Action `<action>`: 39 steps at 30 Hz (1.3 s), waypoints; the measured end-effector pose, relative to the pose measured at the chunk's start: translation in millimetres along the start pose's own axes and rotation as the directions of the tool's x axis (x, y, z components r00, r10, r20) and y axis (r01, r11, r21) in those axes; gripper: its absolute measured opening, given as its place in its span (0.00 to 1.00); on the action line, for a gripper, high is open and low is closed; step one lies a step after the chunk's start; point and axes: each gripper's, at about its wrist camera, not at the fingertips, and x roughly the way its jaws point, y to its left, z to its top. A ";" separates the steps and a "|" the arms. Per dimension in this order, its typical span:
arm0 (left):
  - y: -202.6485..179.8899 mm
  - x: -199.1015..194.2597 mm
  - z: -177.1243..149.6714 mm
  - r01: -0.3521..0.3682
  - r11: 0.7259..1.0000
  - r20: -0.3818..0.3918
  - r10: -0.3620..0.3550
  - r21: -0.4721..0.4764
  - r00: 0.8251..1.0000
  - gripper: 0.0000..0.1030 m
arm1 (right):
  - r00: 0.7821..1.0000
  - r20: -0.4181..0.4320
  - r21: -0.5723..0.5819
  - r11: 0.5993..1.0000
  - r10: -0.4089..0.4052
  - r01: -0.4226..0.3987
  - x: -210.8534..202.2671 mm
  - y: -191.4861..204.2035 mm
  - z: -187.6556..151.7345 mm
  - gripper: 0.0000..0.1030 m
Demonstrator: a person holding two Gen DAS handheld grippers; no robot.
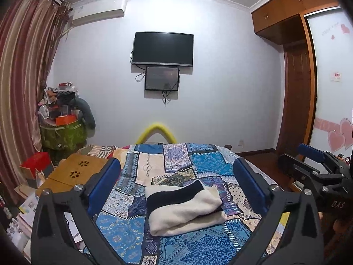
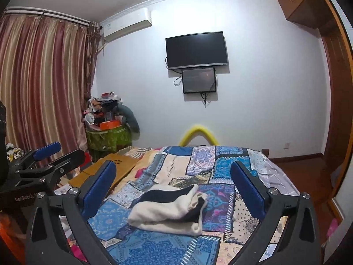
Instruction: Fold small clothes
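Observation:
A small cream and black garment (image 1: 185, 207) lies folded into a compact bundle on the patchwork bedspread (image 1: 176, 159). It also shows in the right wrist view (image 2: 169, 209). My left gripper (image 1: 176, 167) is open and empty, held above and behind the bundle, jaws wide apart on either side of it. My right gripper (image 2: 173, 170) is likewise open and empty above the bundle. The right gripper shows at the right edge of the left wrist view (image 1: 317, 161); the left gripper shows at the left edge of the right wrist view (image 2: 57, 154).
A wooden lap desk (image 1: 75, 170) and a red box (image 1: 35, 165) sit at the bed's left. A cluttered green bin (image 1: 64, 132) stands by the curtain (image 1: 22, 77). A wardrobe (image 1: 297, 66) is at the right. A TV (image 1: 163, 48) hangs on the far wall.

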 end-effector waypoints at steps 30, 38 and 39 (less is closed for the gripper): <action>-1.2 2.5 -1.6 0.007 1.000 -0.013 -0.007 -0.006 1.000 1.00 | 1.000 -0.012 -0.004 1.000 -0.012 0.012 -5.4 1.2 3.7 1.00; -5.8 5.2 -0.4 0.029 1.000 -0.027 -0.029 -0.003 0.999 1.00 | 1.000 -0.014 0.000 1.000 -0.015 0.015 -5.2 -2.0 4.1 1.00; -6.4 5.5 -0.3 0.033 0.999 -0.029 -0.033 -0.002 0.999 1.00 | 1.000 -0.013 0.001 1.000 -0.015 0.015 -6.0 -2.6 4.8 1.00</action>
